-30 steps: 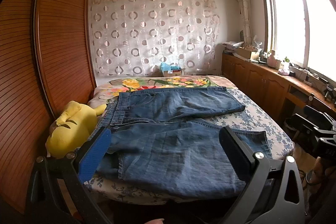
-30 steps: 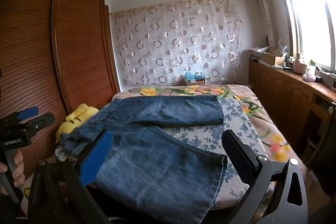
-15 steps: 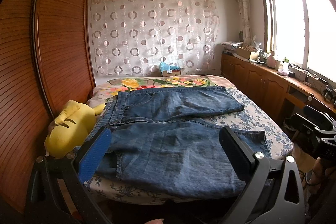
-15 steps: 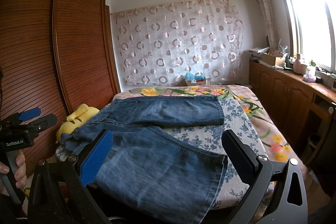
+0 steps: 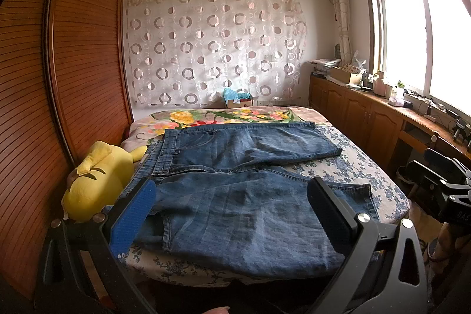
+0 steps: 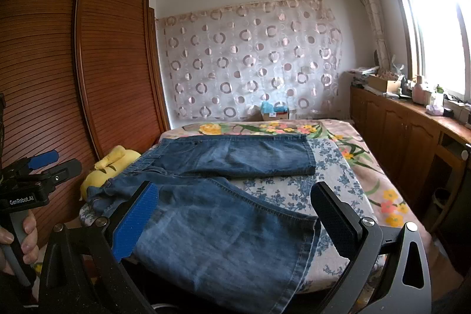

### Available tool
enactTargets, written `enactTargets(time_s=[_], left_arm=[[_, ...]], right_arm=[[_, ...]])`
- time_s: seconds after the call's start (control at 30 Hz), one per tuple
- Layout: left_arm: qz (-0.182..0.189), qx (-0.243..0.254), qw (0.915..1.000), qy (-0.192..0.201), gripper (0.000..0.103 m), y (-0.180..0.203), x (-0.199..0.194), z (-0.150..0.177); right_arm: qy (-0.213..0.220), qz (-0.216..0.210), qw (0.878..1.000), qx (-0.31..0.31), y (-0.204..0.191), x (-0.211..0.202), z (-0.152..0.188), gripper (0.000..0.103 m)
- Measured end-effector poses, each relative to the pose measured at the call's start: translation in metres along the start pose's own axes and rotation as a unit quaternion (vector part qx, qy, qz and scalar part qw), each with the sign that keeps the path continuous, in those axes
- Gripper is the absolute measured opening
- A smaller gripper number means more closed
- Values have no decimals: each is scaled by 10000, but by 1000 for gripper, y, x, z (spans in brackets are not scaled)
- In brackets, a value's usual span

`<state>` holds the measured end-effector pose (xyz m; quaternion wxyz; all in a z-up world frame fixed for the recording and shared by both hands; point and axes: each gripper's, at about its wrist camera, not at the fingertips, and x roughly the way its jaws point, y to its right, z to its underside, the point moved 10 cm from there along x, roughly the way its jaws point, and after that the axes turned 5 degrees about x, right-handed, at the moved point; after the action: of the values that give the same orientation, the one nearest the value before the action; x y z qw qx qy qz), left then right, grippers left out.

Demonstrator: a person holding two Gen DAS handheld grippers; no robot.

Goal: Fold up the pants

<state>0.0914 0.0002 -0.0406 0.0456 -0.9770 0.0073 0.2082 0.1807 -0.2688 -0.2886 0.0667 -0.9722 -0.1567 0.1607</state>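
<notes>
Blue denim pants (image 5: 241, 190) (image 6: 217, 214) lie spread flat on the bed (image 5: 365, 169) (image 6: 353, 184), waist towards the left, both legs running right; the near leg hangs over the bed's front edge. My left gripper (image 5: 232, 205) is open, held above the near leg close to the waist side, holding nothing. My right gripper (image 6: 235, 211) is open too, above the near leg towards its hem (image 6: 312, 249). Each gripper also shows in the other's view: the left gripper (image 6: 38, 169) in a person's hand at far left, the right gripper (image 5: 441, 181) at far right.
A yellow plush toy (image 5: 97, 181) (image 6: 109, 167) lies at the bed's left edge by the wooden slatted wardrobe (image 5: 59, 78). Wooden cabinets (image 5: 371, 119) with clutter run under the window on the right. A dotted curtain (image 5: 212, 49) hangs behind the bed.
</notes>
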Motion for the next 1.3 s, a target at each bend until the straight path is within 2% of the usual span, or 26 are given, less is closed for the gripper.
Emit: enactTargets(time_s=[1.13,1.3], left_arm=[[4,-5,10000,2,103,0,0,0],[10,-1,10000,-92,103,6,2,4]], right_arm=[[18,-23,10000,-6,-3,-3,-1,103],[-34,-31,10000,6,-3,-1,1,103]])
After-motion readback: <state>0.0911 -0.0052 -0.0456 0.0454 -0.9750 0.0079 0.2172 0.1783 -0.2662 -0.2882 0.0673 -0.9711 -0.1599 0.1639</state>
